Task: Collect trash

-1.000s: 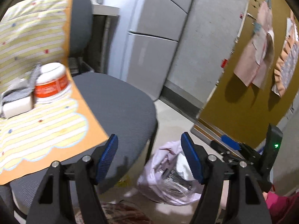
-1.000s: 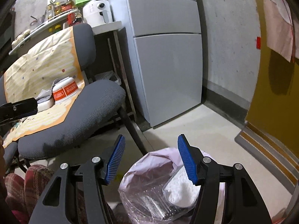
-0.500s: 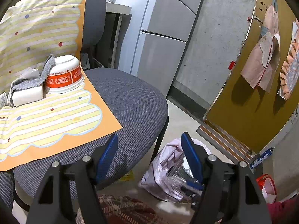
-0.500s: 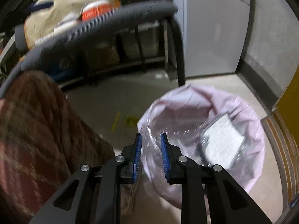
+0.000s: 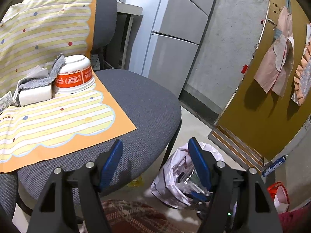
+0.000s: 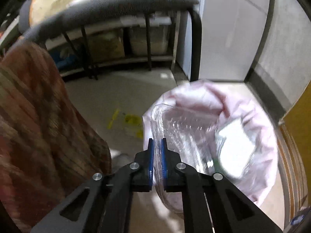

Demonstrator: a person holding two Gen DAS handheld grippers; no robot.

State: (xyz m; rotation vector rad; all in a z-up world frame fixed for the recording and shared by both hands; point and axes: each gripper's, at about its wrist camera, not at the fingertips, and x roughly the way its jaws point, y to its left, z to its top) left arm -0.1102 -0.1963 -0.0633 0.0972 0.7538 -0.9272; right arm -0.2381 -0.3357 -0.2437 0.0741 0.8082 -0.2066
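Observation:
A pink trash bag stands open on the floor beside a grey chair. Inside it lie a clear plastic container and a white flat item. My right gripper is shut on the bag's near rim. The left wrist view also shows the trash bag, with the right gripper at its mouth. On the chair's striped mat sit an upturned orange-and-white bowl and a white block under a grey cloth. My left gripper hangs open above the chair's front edge, holding nothing.
A yellow scrap lies on the floor under the chair. A person's plaid-clad leg fills the left. A grey fridge, a concrete wall and a brown door stand behind. A red-handled bag sits at the far right.
My right gripper dropped to the trash bag and went from open to shut on its rim. My left gripper, still open, drew back from the chair, so more of the seat shows.

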